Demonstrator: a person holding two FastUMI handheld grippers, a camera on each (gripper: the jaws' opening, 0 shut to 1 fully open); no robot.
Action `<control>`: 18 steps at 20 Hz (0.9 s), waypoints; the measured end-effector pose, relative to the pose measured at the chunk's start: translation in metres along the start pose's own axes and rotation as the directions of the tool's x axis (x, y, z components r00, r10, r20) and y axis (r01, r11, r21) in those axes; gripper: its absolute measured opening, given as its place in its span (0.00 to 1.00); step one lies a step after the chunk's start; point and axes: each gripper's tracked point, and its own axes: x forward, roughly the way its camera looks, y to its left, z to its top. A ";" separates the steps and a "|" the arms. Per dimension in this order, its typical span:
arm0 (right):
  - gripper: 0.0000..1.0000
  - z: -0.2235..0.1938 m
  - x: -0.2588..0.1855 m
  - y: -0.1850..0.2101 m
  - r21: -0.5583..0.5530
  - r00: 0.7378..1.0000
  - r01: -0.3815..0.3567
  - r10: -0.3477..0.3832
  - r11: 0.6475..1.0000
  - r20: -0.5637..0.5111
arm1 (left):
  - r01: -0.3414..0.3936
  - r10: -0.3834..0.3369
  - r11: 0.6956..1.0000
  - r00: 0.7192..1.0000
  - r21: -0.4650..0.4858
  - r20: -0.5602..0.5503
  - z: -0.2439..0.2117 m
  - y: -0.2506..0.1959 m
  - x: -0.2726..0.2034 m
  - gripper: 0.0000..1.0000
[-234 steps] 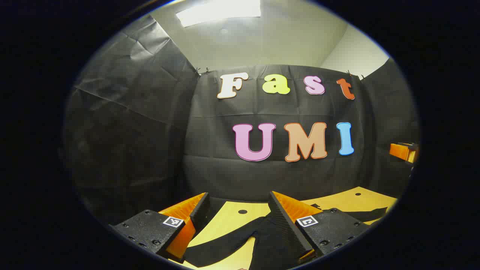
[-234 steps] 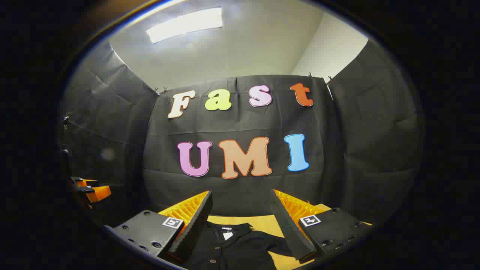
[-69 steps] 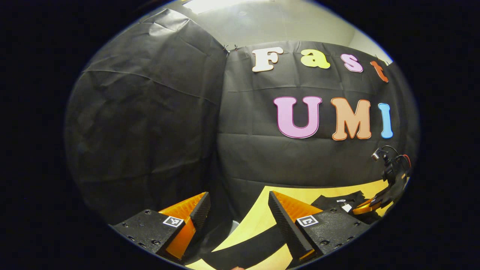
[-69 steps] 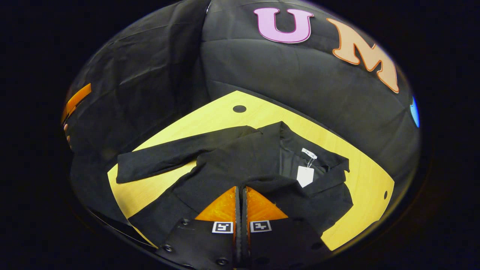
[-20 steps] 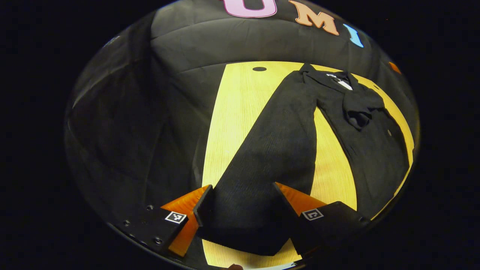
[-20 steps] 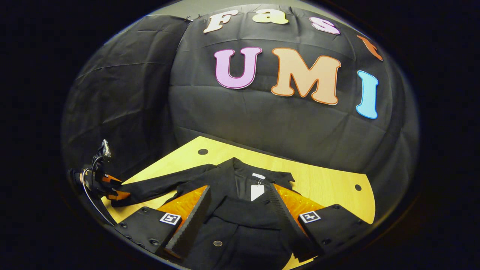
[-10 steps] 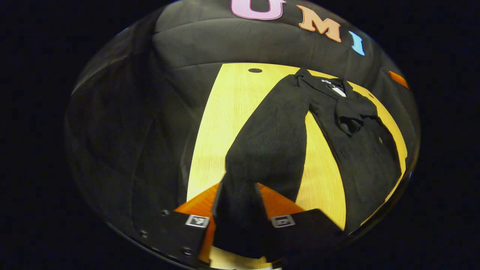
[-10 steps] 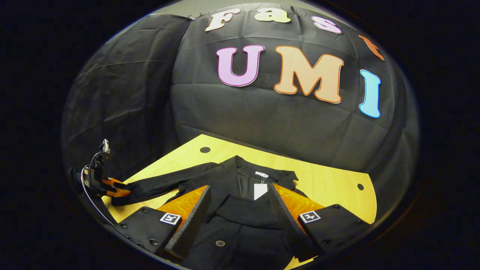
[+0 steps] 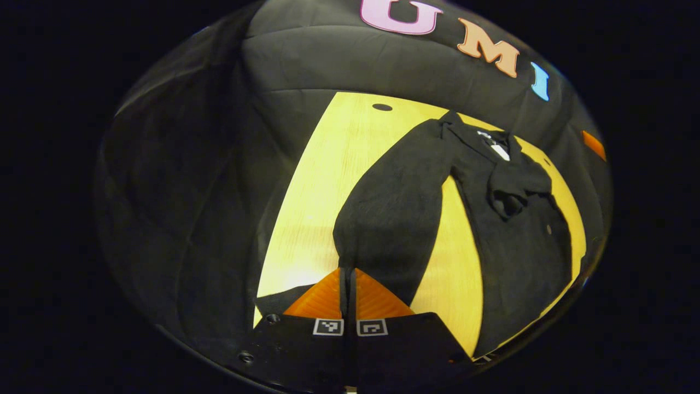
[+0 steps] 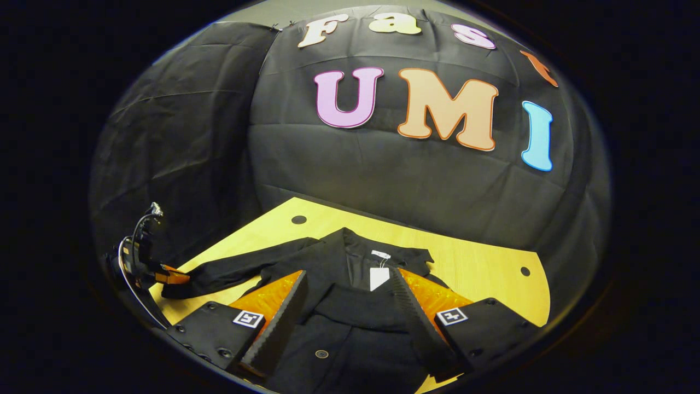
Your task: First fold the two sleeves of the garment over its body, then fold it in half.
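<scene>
The table (image 9: 328, 180) carries the black garment (image 9: 525, 246), collar toward the wall. Its 1 spread sleeve (image 9: 394, 213) ends pinched in the clenched left gripper (image 9: 348, 279). The right gripper (image 10: 350, 290) hovers released over the collar. Best lift low, carry the cuff across the body, lay flat

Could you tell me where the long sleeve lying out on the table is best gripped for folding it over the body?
Grip the sleeve at its cuff end, coming in from the outer side, away from the body. It lies flat and stretched out from the shoulder, so the free end swings over most easily. The left gripper is shut on that end; the right gripper hangs open over the collar.
</scene>
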 end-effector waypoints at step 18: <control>0.99 -0.010 -0.060 -0.069 0.045 0.996 0.010 -0.014 0.999 0.088 | 0.068 -0.119 0.963 0.975 0.262 0.186 0.157 -0.157 -0.058 0.00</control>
